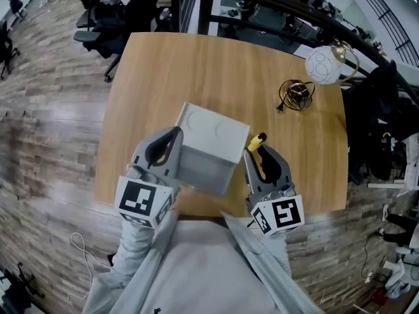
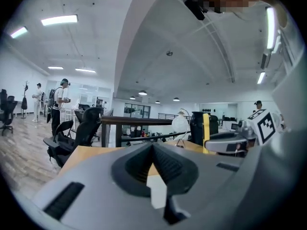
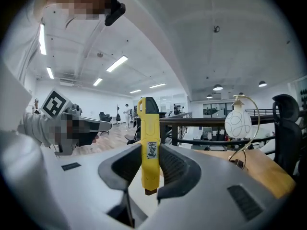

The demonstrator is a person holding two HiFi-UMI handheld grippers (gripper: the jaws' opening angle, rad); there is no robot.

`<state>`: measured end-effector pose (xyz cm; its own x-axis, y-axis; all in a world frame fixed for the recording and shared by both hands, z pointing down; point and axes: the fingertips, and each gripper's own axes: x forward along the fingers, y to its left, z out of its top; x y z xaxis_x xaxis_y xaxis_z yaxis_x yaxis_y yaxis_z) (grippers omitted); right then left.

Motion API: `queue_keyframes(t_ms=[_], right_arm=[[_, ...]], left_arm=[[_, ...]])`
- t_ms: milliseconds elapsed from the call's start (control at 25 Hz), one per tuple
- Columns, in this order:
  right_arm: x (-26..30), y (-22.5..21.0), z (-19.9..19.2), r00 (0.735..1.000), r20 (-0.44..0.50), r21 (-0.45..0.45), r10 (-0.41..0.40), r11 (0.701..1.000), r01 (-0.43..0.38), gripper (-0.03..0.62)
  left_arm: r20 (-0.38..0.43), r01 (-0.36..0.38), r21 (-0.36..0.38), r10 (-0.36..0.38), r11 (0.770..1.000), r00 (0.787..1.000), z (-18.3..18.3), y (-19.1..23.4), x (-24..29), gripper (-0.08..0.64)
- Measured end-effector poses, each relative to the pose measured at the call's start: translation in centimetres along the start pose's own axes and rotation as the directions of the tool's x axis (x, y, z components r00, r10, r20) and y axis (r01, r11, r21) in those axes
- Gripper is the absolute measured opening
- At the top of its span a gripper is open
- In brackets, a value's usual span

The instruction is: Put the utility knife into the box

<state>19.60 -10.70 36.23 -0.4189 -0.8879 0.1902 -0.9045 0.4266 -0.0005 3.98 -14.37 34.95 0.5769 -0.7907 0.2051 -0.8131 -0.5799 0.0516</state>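
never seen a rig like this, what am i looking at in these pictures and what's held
There is no robot: a person holds a two-jaw gripper in each hand. The head view looks down from a camera on their head onto a wooden table; the other two views ride on the grippers. At the table's far right corner stands a white globe lamp. The right gripper clamps a yellow utility knife. The left gripper seems to pinch the pale box by its left side.
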Motion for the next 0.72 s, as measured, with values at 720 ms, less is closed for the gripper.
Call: queue_keyframes(t_ms=[720], right_arm=[[1.7, 3.3, -1.5, 0.992, -0.072, -0.042, 0.102, 0.994, -0.106, 0.124]], left_arm=[[-0.018, -0.103, -0.029, 0.103, 0.994, 0.995, -2.1, 2.7, -3.1, 0.02]])
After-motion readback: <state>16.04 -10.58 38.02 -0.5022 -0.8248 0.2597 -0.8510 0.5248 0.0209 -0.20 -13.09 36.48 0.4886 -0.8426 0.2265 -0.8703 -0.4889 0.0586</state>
